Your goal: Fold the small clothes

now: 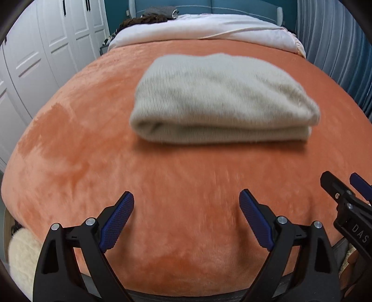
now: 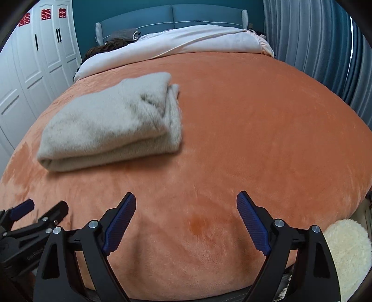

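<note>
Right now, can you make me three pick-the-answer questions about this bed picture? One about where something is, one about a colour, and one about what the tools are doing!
1. Where does the folded beige sweater lie?
A. On the orange blanket
B. On the floor
C. Between a tool's fingers

2. What colour is the headboard?
A. Red
B. Teal blue
C. Yellow

3. How do the left tool and the right tool stand?
A. Both shut on the sweater
B. One open, one shut
C. Both open and holding nothing

Answers:
1. A, the sweater rests on the orange blanket, apart from both tools.
2. B, the padded headboard behind the white duvet is teal blue.
3. C, each tool's blue pads stand wide apart with only blanket showing between them.
</note>
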